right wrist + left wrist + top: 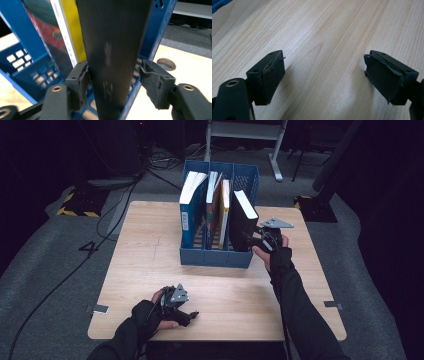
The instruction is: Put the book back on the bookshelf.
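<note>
Resting idle and wide on the tabletop [150,265], the left tongs [189,316] wait while the right tongs [113,82], parted, straddle the black book [242,220] already standing in the blue rack [215,257], leaving withdrawal.

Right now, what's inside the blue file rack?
The blue file rack holds upright books: a blue book at left, colourful books in the middle, and a black book at right, between the right gripper's jaws. The rack's front wall hides the books' bottom edges.
</note>
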`<state>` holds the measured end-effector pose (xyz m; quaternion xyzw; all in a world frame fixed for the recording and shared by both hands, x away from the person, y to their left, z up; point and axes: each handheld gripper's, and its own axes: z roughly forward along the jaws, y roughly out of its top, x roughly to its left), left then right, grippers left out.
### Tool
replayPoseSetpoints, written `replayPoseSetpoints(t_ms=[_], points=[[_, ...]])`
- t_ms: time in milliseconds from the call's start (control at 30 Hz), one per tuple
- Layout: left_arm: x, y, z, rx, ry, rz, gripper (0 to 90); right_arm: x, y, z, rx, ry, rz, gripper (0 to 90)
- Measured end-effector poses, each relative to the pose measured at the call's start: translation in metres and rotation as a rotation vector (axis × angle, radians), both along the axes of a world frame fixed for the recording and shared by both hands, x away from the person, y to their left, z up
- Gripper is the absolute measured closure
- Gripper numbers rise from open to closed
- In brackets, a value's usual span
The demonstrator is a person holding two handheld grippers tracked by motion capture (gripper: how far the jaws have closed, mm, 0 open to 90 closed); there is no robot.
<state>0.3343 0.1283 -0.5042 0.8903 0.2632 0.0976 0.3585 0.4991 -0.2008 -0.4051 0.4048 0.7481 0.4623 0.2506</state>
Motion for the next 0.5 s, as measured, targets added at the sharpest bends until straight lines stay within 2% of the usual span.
replayPoseSetpoints(t_ms=[133,233,267,500], points=[[0.000,0.000,0.000,0.000,0.000,0.000,16.0,-0.002,-0.004,-0.008,-0.004,0.016,0.023,44.6],[0.000,0.000,0.000,0.000,0.000,0.000,16.0,-0.004,-0.003,-0.015,-0.021,0.002,0.042,50.0],[0.000,0.000,0.000,0.000,0.000,0.000,16.0,-0.004,-0.001,-0.018,-0.040,-0.004,0.039,49.9],[0.000,0.000,0.000,0.000,0.000,0.000,15.9,-0.004,0.005,-0.019,-0.055,-0.015,0.023,49.8]])
